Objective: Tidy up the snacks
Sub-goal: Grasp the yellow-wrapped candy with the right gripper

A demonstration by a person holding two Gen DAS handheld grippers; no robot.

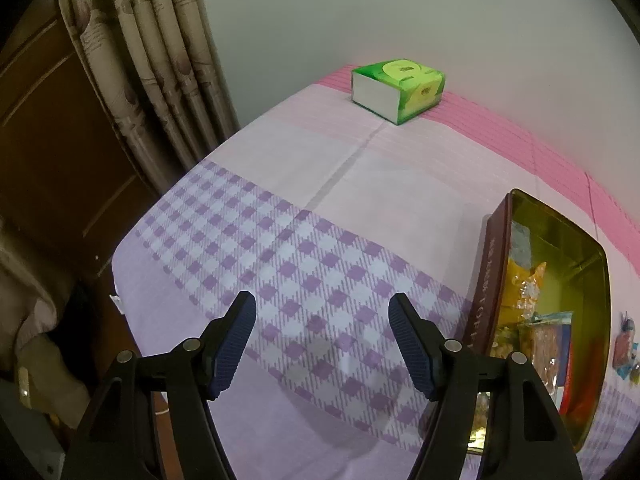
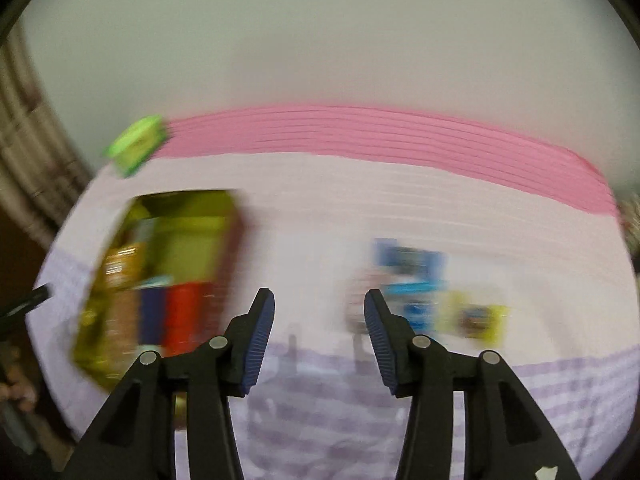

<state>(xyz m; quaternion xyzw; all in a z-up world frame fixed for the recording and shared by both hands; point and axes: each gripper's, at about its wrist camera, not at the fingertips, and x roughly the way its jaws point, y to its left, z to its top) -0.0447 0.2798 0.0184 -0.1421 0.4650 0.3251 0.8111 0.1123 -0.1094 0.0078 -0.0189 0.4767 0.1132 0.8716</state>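
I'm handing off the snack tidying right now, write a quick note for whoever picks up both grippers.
Left gripper: open, empty, over the checked tablecloth beside the tin.
Right gripper: open, empty, between the tin and the loose snacks; its view is blurred.
Tin: lid off, already holds several snack packets.
Left: a few packets lie on the cloth to the right of the tin; move them in.
Green tissue pack sits at the far edge of the table.
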